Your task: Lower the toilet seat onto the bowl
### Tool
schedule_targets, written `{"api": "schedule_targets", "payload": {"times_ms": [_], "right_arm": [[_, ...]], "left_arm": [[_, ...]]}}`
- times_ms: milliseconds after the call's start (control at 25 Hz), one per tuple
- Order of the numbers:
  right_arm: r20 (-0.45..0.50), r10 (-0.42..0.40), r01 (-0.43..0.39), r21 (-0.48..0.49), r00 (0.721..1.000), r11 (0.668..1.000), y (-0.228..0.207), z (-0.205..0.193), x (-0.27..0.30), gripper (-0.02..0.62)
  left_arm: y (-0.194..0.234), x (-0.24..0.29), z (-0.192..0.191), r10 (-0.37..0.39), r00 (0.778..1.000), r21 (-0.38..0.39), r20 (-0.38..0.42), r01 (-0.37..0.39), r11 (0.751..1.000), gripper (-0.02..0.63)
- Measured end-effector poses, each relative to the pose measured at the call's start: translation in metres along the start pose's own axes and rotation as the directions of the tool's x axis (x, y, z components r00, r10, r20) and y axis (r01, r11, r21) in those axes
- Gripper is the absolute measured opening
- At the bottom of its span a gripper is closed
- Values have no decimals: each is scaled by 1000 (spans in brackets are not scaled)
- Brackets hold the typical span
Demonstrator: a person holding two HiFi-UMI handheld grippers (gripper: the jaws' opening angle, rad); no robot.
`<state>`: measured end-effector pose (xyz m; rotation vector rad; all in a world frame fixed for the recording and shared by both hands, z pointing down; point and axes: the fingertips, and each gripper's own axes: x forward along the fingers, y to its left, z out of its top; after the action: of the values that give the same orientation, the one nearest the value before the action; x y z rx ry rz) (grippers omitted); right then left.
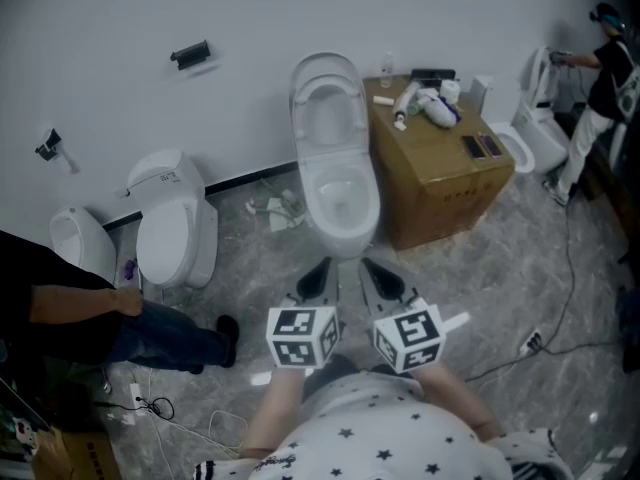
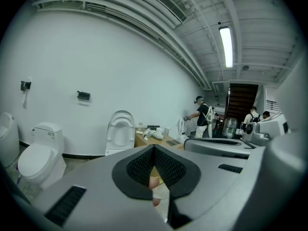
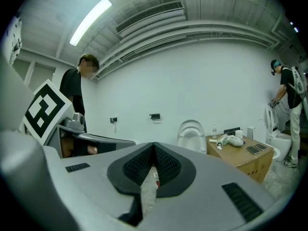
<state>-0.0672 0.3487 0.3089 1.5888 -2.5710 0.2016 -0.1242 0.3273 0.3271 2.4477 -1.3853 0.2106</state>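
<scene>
The toilet stands at 12 o'clock from the person, its bowl (image 1: 340,196) open and empty. The cardboard box (image 1: 440,183) sits just beside it at 2 o'clock, and a second toilet (image 1: 175,223) is off at 10 o'clock. The toilet seat (image 1: 328,73) is upright at the bowl's 12 o'clock end, leaning on the wall, so lowering has not begun.

The left gripper (image 1: 318,276) and right gripper (image 1: 378,276) hover side by side at the bowl's 6 o'clock edge, well short of the seat. Both have their fingers pressed together with nothing between them.

The main risk, as I judge it, is that closed tips can only nudge the glossy rim. Once the seat tips past its balance point they could slip off, and it would drop and slam onto the bowl. Pinching the rim would mean opening the jaws first. A wide reach by the right gripper might also sweep the bottles (image 1: 425,103) on the box at 1 o'clock
</scene>
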Motion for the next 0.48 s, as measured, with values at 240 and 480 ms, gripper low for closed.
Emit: {"api": "schedule_targets", "payload": {"times_ms": [240,480], "right_arm": [[-3,-5,5,3,1000,1000,-4,-3,-6,5],[-24,-19,19,19,1000,1000,-11,-8,-12,5]], "left_arm": [[-3,-2,-4,4,1000,-10,-1,-4,1000,-3],[-10,1,-8,-1,1000,-5,-17,1,1000,-2]]}}
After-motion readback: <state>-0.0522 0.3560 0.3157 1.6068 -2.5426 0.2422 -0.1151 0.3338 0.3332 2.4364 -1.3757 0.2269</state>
